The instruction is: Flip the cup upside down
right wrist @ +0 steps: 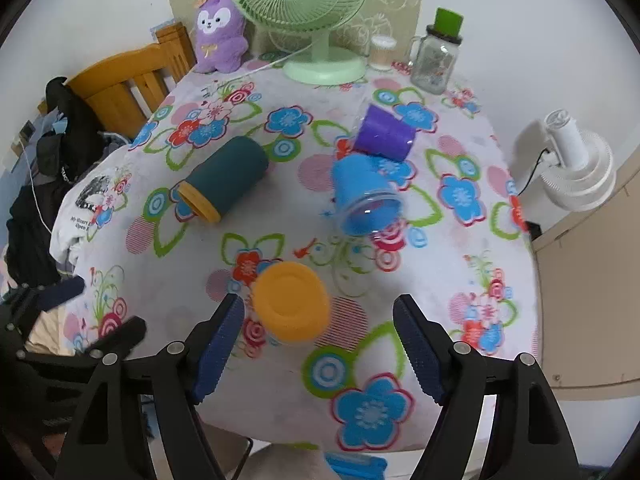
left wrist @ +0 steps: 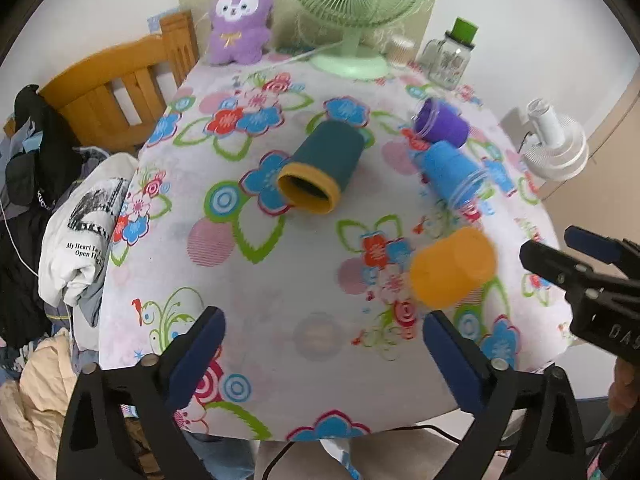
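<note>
the table (right wrist: 472,248) under its floral cloth fills most of both views, and along its far edge stand 1 green fan (right wrist: 304,4), 1 purple plush toy (right wrist: 218,32) and 1 glass jar with a green lid (right wrist: 436,56). a white fan (right wrist: 572,168) sits off the right side.

i count 4 cups. the dark teal cup (right wrist: 226,178) lies on its side with its yellow rim toward me. the blue cup (right wrist: 362,196) also lies on its side, touching the purple cup (right wrist: 384,136) behind it, which is tipped over too. the orange cup (right wrist: 290,300) is nearest me, and my right view shows its flat bottom facing up, so i judge it to be upside down already; it is blurred, so i cannot tell whether it has settled.

so as i read it, 1 cup is flipped and 3 are left lying on the cloth.

my right gripper (right wrist: 318,344) is spread wide with nothing between its pads, the orange cup just ahead of the left pad. my left gripper (left wrist: 320,348) is also wide apart and holds nothing, hanging over the near edge.
</note>
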Motion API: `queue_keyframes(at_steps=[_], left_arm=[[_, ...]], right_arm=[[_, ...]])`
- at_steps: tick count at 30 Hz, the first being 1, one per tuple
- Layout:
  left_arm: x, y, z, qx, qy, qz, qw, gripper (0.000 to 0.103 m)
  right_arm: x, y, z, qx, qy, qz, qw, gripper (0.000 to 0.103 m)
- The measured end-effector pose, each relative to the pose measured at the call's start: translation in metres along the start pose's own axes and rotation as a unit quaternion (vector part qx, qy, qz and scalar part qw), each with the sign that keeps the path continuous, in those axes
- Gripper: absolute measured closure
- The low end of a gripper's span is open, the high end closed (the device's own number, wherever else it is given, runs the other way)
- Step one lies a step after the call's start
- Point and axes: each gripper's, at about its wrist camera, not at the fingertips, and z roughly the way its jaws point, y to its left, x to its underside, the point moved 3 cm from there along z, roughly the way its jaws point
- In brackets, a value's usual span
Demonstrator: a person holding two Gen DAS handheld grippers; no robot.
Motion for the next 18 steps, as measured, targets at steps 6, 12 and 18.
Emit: queue_keyframes(at_steps=[6,12,18], left_arm=[[0.002,-0.011,-0.022,0.003,-0.022,-0.026,0.9994,0.000],[0.004,-0.016,-0.042,-0.005,-0.046,-0.020,0.9987,0.000],[0.007,-0.015,-0.056,0.004,-0.066,-0.035,0.9972,0.000]], right_arm=[[0.012,-0.023,-0.026,0.012,-0.045,0.008,0.999,0.023],[0.023,-0.045,-0.050,0.024,-0.081,0.067,0.994,0.015],[0.035,-0.043,-0.066,0.037,-0.102,0.073,0.991,0.014]])
